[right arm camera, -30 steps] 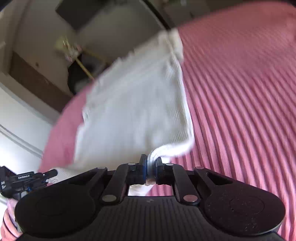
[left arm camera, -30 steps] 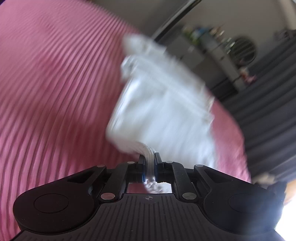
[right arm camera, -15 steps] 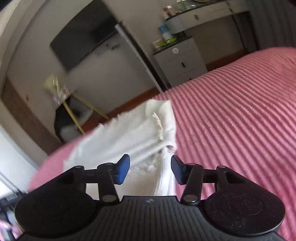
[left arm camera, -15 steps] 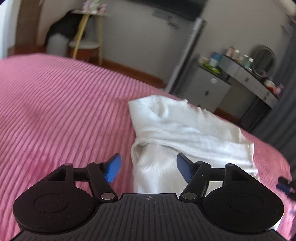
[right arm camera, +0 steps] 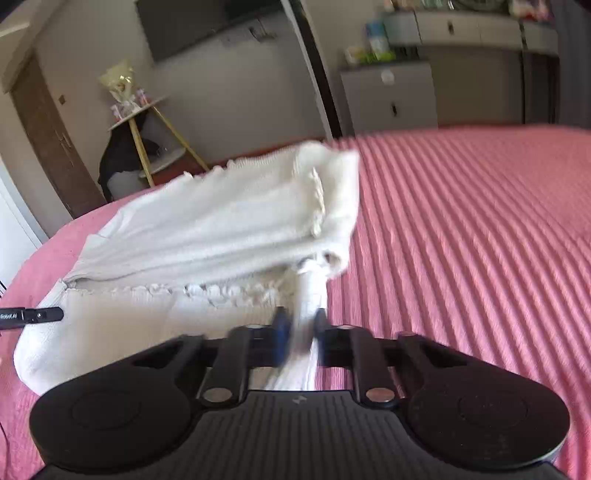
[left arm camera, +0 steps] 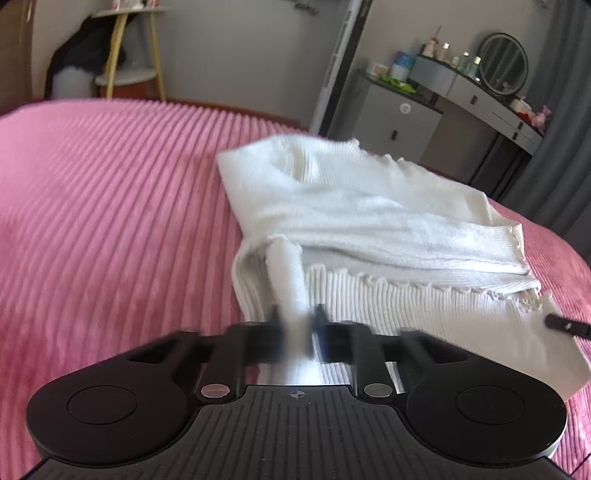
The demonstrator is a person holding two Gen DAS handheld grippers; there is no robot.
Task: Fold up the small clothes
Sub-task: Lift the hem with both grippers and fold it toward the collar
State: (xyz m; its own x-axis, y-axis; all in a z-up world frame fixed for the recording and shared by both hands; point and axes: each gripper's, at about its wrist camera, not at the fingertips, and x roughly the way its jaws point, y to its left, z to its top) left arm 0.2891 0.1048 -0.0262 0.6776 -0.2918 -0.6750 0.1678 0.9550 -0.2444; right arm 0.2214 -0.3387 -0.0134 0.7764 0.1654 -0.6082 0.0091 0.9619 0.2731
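Pink bedspread [left arm camera: 110, 221] bears a white garment [left arm camera: 369, 221] (folded, ribbed).

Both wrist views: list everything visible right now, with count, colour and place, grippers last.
White ribbed knit garment: one, white, partly folded on the bed.
Pink ribbed bedspread: one, pink, under the garment.
Grey drawer cabinet: one, grey, by the far wall.
Round mirror: one, dark-framed, on the grey dressing table.
Yellow-legged side table: one, past the bed's far edge.
Wall-mounted black screen: one, on the wall.
Left gripper: black, shut on a near garment corner.
Right gripper: black, shut on the other corner.
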